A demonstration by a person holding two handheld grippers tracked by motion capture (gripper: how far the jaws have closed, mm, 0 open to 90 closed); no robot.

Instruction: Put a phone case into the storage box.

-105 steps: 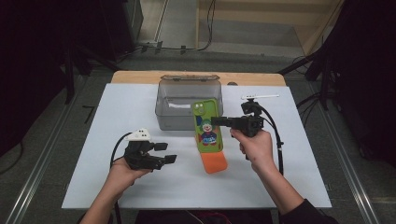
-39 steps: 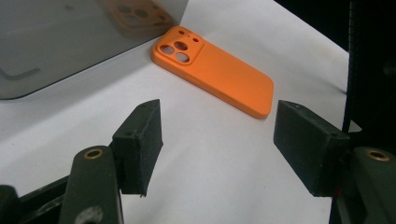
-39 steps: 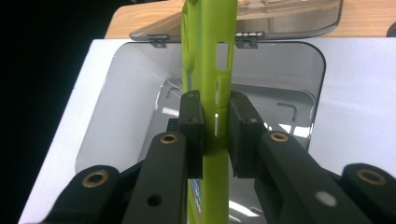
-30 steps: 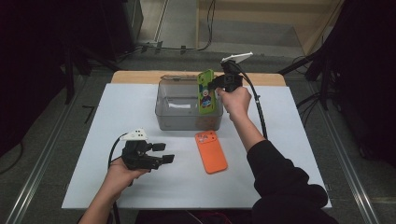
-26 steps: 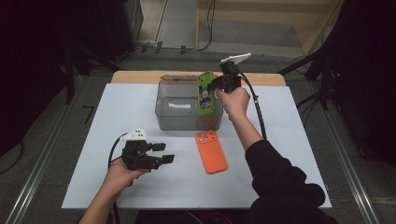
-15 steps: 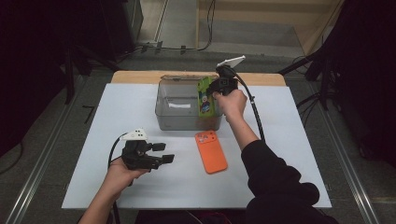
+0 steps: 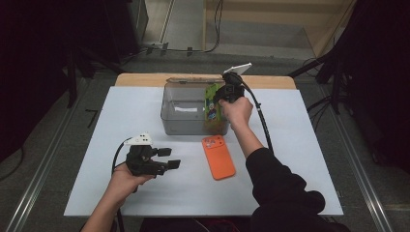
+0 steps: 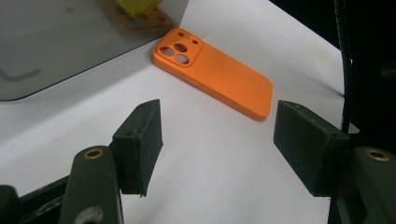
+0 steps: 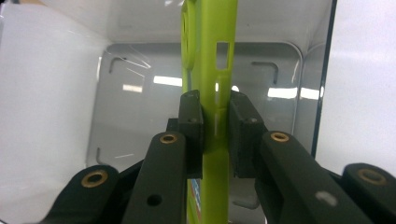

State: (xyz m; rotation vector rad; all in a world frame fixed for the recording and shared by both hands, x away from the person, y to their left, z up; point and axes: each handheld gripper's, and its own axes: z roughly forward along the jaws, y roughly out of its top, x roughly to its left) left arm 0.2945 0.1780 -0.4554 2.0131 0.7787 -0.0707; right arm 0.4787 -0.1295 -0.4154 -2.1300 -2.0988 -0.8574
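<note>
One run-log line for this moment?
right gripper: shut on green phone case, over clear bin | left gripper: open | orange phone case: on table

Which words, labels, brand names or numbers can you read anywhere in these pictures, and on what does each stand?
None can be read.
Green phone case: colourful printed picture, too small and blurred to read.
Clear plastic box: a pale label on its front wall, blurred.
Orange phone case: plain, no lettering.

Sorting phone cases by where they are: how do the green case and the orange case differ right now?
The green case stands on edge, clamped in the right gripper over the clear bin; the orange case lies flat on the white table, untouched. Green has a printed picture; orange is plain. Both are phone cases.
</note>
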